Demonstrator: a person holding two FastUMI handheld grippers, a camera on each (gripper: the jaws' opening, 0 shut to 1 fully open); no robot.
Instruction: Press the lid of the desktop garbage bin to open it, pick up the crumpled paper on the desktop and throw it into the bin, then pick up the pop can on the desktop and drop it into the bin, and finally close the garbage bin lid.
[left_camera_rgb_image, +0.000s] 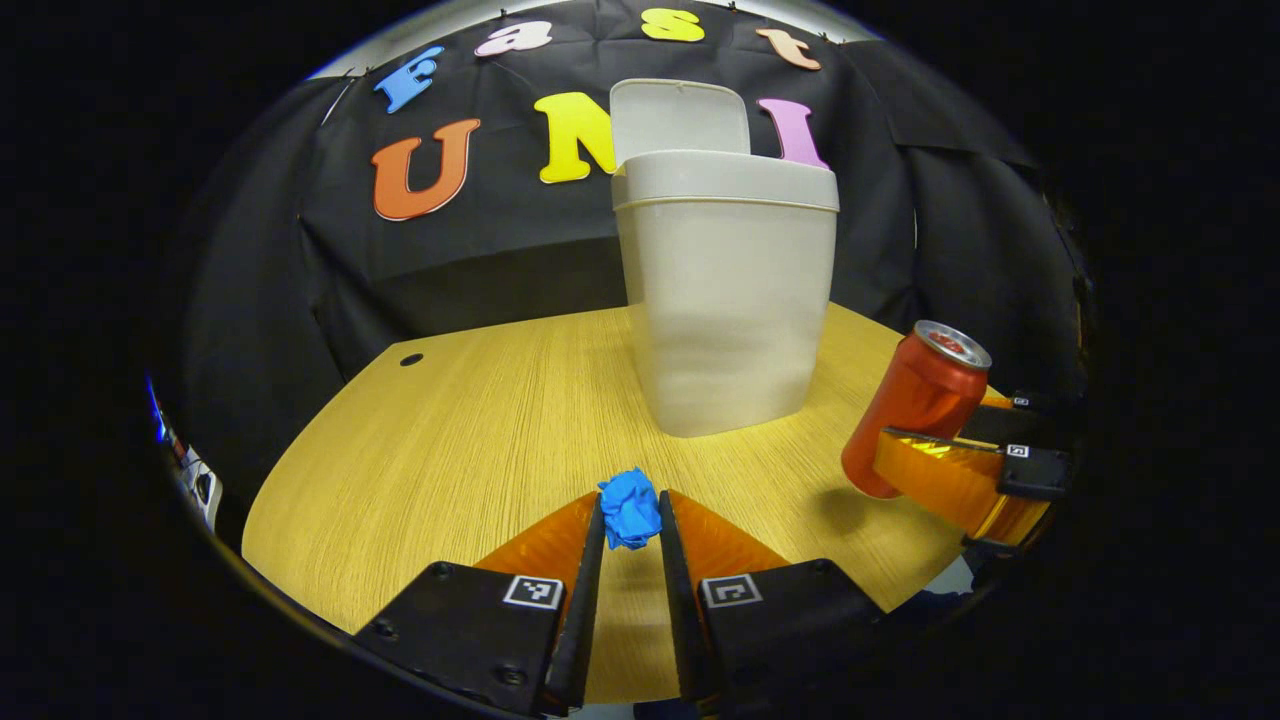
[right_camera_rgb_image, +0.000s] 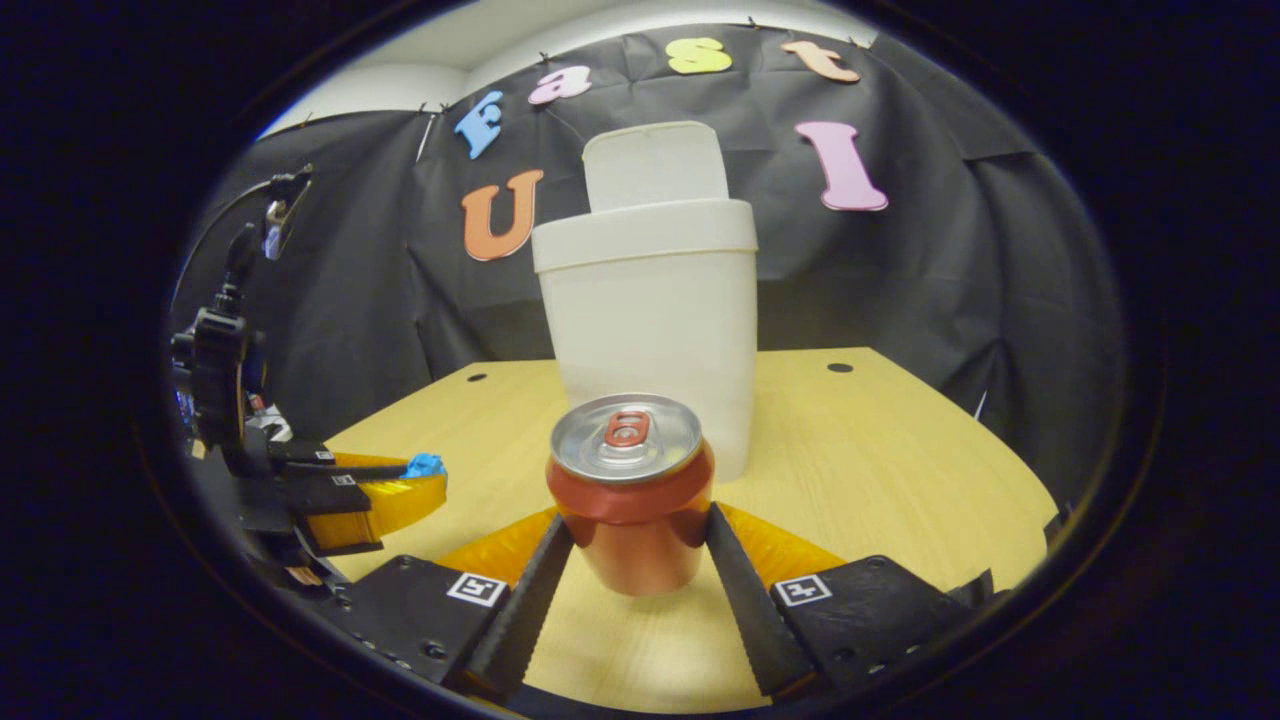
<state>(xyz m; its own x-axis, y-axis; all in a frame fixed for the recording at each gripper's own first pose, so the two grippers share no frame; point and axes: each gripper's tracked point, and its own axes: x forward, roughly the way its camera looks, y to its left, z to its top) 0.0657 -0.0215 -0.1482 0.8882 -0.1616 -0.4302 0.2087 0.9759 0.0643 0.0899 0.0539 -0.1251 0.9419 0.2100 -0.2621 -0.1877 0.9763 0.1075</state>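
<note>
At the bottom centre of the left gripper view, the left gripper (left_camera_rgb_image: 632, 520) pinches the blue paper (left_camera_rgb_image: 630, 508) between its fingertips, above the desk (left_camera_rgb_image: 470, 440). Beyond it, mid-frame, stands the bin (left_camera_rgb_image: 725, 300), its lid (left_camera_rgb_image: 680, 115) raised upright at the back. At the right edge, the right gripper (left_camera_rgb_image: 940, 470) holds the can (left_camera_rgb_image: 915, 405), tilted and lifted off the desk.

In the right gripper view, the can (right_camera_rgb_image: 630, 495) sits at bottom centre, clamped between both fingers, with the bin (right_camera_rgb_image: 650, 320) just behind. The left gripper (right_camera_rgb_image: 400, 490) with the paper (right_camera_rgb_image: 424, 465) shows at lower left.
</note>
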